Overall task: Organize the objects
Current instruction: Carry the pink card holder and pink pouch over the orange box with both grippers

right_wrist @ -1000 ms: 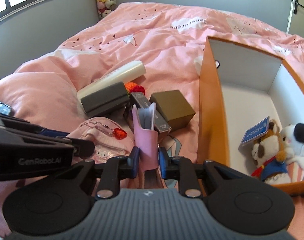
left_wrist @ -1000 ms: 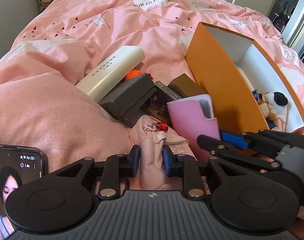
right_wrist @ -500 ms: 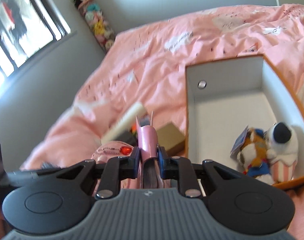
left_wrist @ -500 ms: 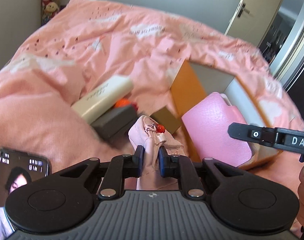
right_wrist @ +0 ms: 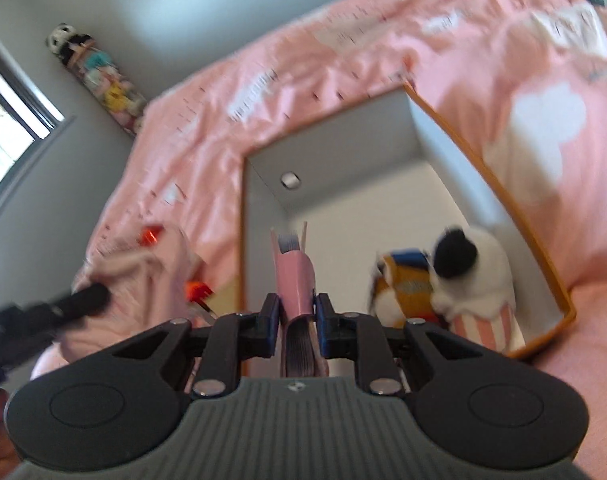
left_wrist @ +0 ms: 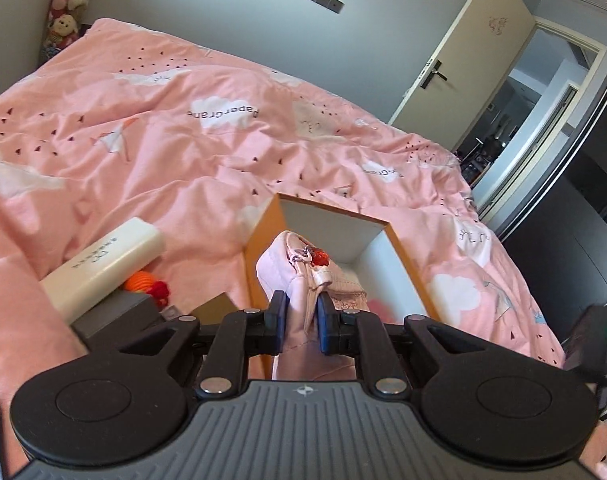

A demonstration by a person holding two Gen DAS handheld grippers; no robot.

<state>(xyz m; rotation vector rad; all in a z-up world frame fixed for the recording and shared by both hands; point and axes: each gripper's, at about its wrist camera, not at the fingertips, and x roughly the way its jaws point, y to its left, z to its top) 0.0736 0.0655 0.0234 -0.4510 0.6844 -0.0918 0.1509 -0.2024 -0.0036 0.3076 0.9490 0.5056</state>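
My left gripper (left_wrist: 300, 320) is shut on a pale pink pouch (left_wrist: 291, 268) with a red charm, held above the near end of the orange box (left_wrist: 259, 240) with white inside. My right gripper (right_wrist: 297, 314) is shut on a pink-covered notebook (right_wrist: 295, 280), held upright over the same box (right_wrist: 503, 192), left of the plush toys (right_wrist: 463, 280) lying in it. The pouch also shows blurred at the left of the right wrist view (right_wrist: 143, 264), with the left gripper's finger beside it.
On the pink bedspread (left_wrist: 183, 152) left of the box lie a cream long box (left_wrist: 103, 264), an orange-red knitted thing (left_wrist: 147, 284), a dark grey case (left_wrist: 119, 316) and a brown box (left_wrist: 215, 306). A door (left_wrist: 463, 60) stands open at the right.
Both grippers have lifted their loads off the bed and carried them to the right, over the orange box. The notebook now hangs above the box's interior.
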